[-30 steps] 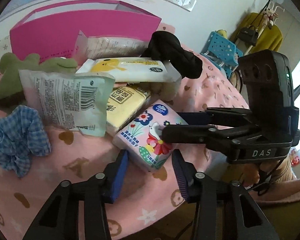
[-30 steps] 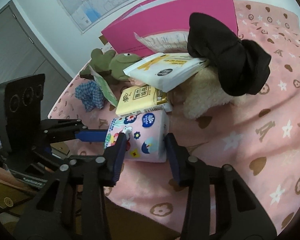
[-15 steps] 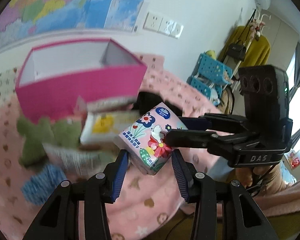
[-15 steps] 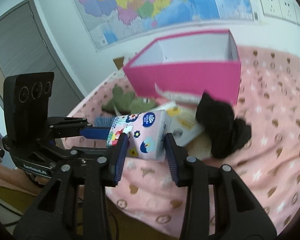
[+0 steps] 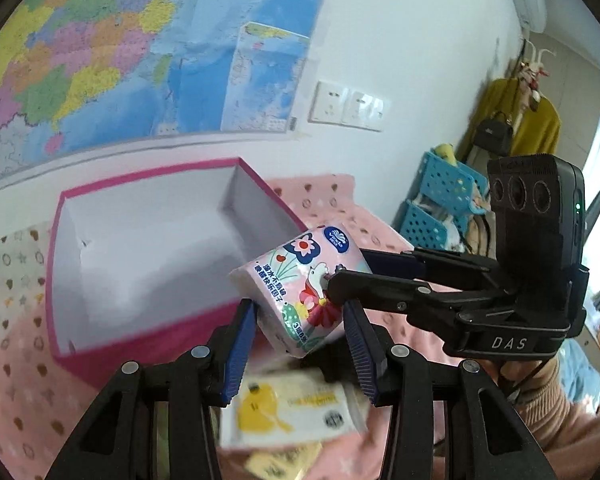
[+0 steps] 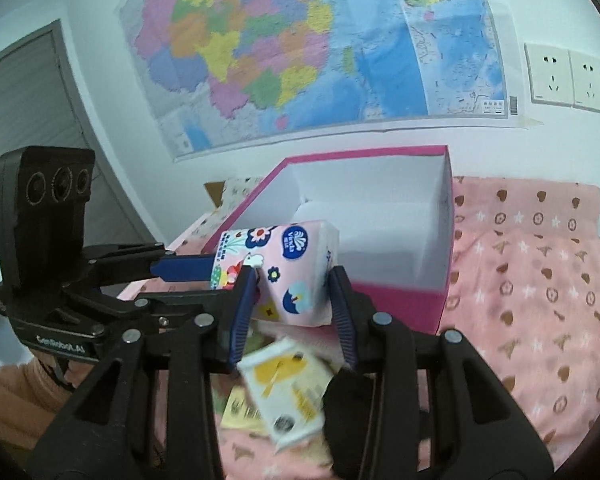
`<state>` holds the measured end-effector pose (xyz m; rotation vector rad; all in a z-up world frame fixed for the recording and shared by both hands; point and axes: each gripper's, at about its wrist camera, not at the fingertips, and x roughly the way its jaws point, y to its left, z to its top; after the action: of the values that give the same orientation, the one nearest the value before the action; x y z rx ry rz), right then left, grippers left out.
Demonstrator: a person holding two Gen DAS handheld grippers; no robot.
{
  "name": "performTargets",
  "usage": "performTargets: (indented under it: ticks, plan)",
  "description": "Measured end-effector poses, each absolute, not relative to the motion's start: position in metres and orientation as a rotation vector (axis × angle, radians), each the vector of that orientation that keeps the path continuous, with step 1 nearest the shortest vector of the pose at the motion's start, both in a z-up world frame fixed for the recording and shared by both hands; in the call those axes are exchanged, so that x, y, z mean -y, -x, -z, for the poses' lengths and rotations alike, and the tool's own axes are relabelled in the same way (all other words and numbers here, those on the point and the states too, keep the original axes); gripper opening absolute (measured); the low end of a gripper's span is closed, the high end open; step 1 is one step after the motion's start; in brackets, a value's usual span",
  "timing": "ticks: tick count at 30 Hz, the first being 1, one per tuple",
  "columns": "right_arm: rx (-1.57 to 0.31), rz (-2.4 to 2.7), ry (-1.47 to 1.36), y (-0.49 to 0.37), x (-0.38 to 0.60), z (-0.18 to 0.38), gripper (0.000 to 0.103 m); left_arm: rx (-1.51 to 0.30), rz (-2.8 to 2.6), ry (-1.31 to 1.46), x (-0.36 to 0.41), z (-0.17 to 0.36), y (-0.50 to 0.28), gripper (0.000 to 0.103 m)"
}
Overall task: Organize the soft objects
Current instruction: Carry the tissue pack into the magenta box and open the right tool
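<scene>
In the left wrist view, the left gripper reaches forward and slightly upward, its blue-padded fingers set on either side of the lower end of a pink flowered tissue pack; whether both pads press the pack cannot be told here. The pack is held in the air, tilted, in front of the near wall of an open pink box with a white inside. The right gripper comes in level from the right, clamped on the pack's upper right side. Below the pack, a blurred white wipes packet with a yellow figure lies on the pink patterned bedspread. In the right wrist view, the right gripper points forward toward the box, its fingers closed on the sides of the tissue pack, which hangs above the box's near rim. The left gripper enters level from the left, one blue finger touching the pack's left end. The wipes packet lies beneath, beside a black cloth, on the bedspread. A map hangs on the wall behind.
</scene>
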<state>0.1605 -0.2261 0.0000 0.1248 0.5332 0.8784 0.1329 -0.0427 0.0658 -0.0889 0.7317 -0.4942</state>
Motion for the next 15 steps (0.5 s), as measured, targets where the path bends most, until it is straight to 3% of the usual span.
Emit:
performTargets:
  ticks: [15]
  plan:
    - [-0.704, -0.807, -0.159, -0.235, 0.211, 0.028, 0.041, -0.867, 0.473, 0.145, 0.034, -0.029, -0.209, 0.045]
